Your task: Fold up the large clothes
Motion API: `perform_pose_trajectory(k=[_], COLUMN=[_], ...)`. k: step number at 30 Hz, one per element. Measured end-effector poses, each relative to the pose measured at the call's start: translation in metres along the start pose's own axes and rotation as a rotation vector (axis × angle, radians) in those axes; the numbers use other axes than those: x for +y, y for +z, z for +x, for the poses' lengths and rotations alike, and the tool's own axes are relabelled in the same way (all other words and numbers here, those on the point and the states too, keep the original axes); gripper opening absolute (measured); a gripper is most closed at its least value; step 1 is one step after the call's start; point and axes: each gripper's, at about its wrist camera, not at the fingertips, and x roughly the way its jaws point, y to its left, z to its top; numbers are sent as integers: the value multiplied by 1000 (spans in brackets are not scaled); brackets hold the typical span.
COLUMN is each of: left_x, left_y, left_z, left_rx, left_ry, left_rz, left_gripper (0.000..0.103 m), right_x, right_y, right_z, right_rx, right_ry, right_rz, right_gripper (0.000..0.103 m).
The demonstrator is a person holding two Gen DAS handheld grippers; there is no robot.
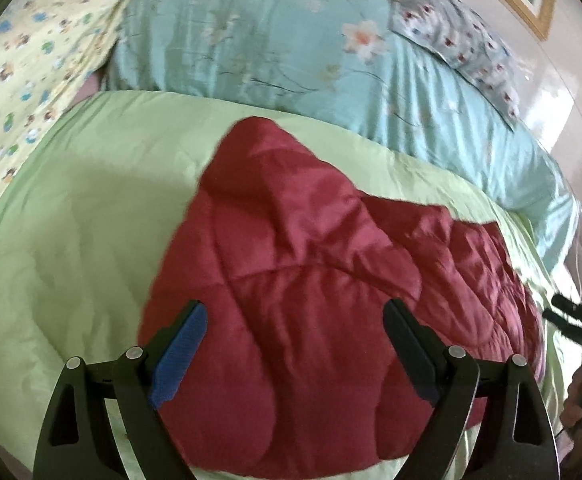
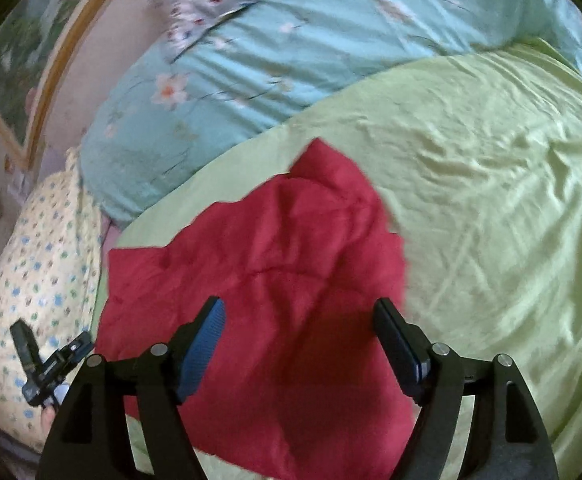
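Note:
A red quilted garment (image 1: 311, 280) lies crumpled on a light green quilt (image 1: 83, 208) on the bed. It also shows in the right wrist view (image 2: 275, 280). My left gripper (image 1: 295, 344) is open above the garment's near part, fingers apart, holding nothing. My right gripper (image 2: 299, 340) is open above the garment too, empty. The right gripper shows at the right edge of the left wrist view (image 1: 571, 320), and the left gripper at the lower left of the right wrist view (image 2: 47, 364).
A folded teal floral duvet (image 1: 291, 48) lies behind the green quilt (image 2: 491, 184). A yellow patterned pillow (image 1: 31, 52) sits at the left, a small floral pillow (image 1: 451, 36) at the back. A framed picture (image 2: 23, 64) hangs on the wall.

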Motion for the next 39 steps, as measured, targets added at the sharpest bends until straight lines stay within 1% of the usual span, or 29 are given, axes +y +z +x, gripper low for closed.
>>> perform_pose_trajectory(k=[3,9,14,16,20,22,25,28,34,36,39], left_x=[-8,-15,-16,-15,-16,-15,-13,-15,-19,-21,-27], left_y=[3,-1,-4,-5,-8,-10,-11,-14,-19,-22,-23], left_z=[-1,-10,-12,-10,-5,-4,-5,-10,-17,-14,-13], left_rx=[4,7,12,18,37,39,34,23,-5,2,13], left_ry=[-3,-11,-11,-19,-17,-19,-26,-38,-62,-74,-77], left_rz=[21,25,35,31,31,26,7,-5,-3,-1,26], left_gripper=[90,90,90,90,90,90,90,90,90,90,90], right_x=[24,62,85,87,81,77,75,75,80,78,72], right_y=[-1,-4,-5,-5,-10,-16,-24,-26,-33,-37,-41], right_z=[2,-1,1,9,27,33,34,30,13,6,0], right_rx=[27,39,51,77,129,157,173,173,143,131,118], right_ry=[26,98,119,129,99,98,91,91,114,125,117], right_rz=[-50,-121,-192,-190,-172,-157,-156,-153,-139,-134,-111], right_gripper=[79,80,83,84,84,84,84,84,84,84,84])
